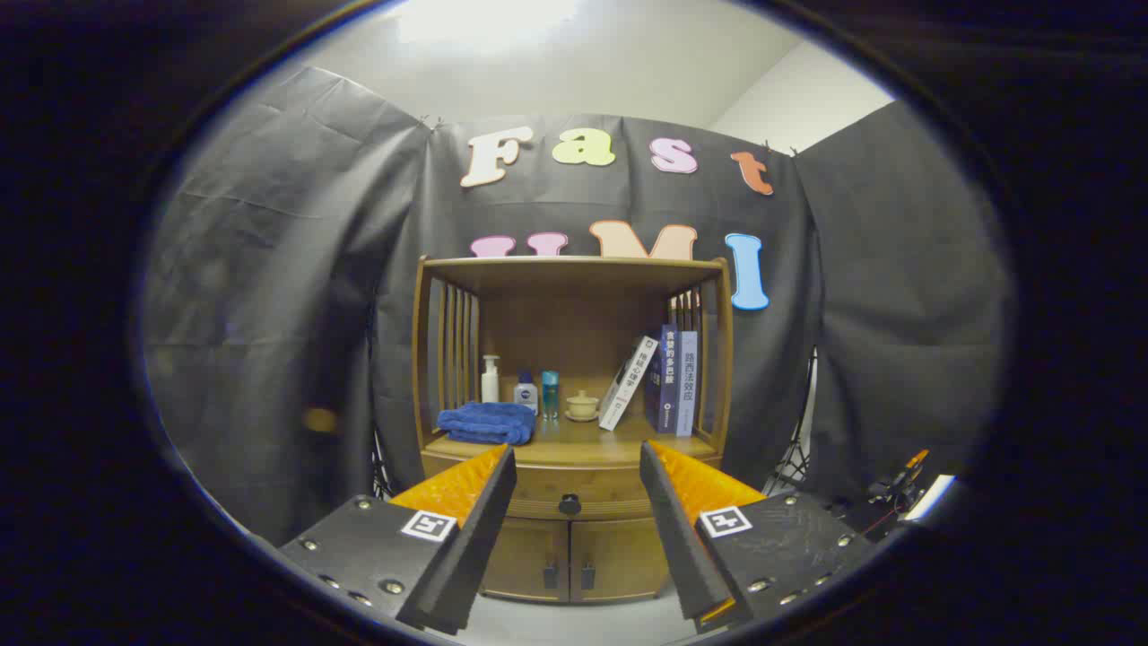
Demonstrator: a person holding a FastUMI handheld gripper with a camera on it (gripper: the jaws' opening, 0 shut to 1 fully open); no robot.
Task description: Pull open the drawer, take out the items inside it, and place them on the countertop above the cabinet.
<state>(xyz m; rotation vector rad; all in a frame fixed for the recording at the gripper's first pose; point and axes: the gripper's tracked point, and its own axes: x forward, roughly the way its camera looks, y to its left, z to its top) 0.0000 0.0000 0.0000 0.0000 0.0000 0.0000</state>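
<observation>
Gripper view: the gripper (578, 467) has its jaws wide apart, holding nothing. The drawer (574, 492) is closed, beyond the jaws, under the cabinet's (574, 422) countertop. Its dark knob (569, 504) sits at the centre of the front edge, between the jaws. Judgement: a stiff wooden drawer, probably light; the small round knob may slip, so grip it squarely. Contents hidden.

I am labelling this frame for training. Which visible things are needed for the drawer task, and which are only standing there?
Needed:
gripper, open, some way in front of the cabinet
drawer, shut, with its knob
countertop above it

Only standing there:
blue towel
white pump bottle
two small bottles
small lidded cup
books
lower cabinet doors
</observation>
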